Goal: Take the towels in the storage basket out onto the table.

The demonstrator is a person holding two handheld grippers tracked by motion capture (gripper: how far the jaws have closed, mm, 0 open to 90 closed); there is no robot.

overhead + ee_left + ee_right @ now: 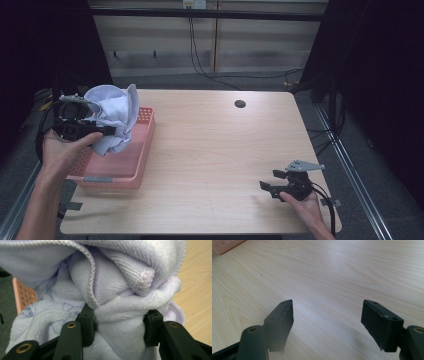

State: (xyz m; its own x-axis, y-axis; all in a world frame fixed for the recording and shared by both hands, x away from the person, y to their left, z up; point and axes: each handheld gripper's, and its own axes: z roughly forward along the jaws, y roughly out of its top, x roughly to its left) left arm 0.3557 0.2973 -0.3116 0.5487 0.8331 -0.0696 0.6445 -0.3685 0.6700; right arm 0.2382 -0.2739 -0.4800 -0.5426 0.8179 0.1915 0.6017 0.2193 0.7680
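A pale lilac towel [114, 116] hangs bunched above the pink basket [142, 150] at the table's left side. My left gripper [102, 131] is shut on a thick fold of it. In the left gripper view the towel [110, 277] is pinched between the two black pads [87, 325], and the basket's perforated wall [23, 295] shows behind at the left. My right gripper [270, 189] rests near the table's front right corner, held by a hand. It stands open, and in the right gripper view its gripper [327, 325] has only bare wood between the fingers.
The light wooden table [215, 150] has a round cable hole [240, 104] at the back. A corner of the pink basket [224, 246] shows at the top left of the right gripper view. Cables hang behind the table.
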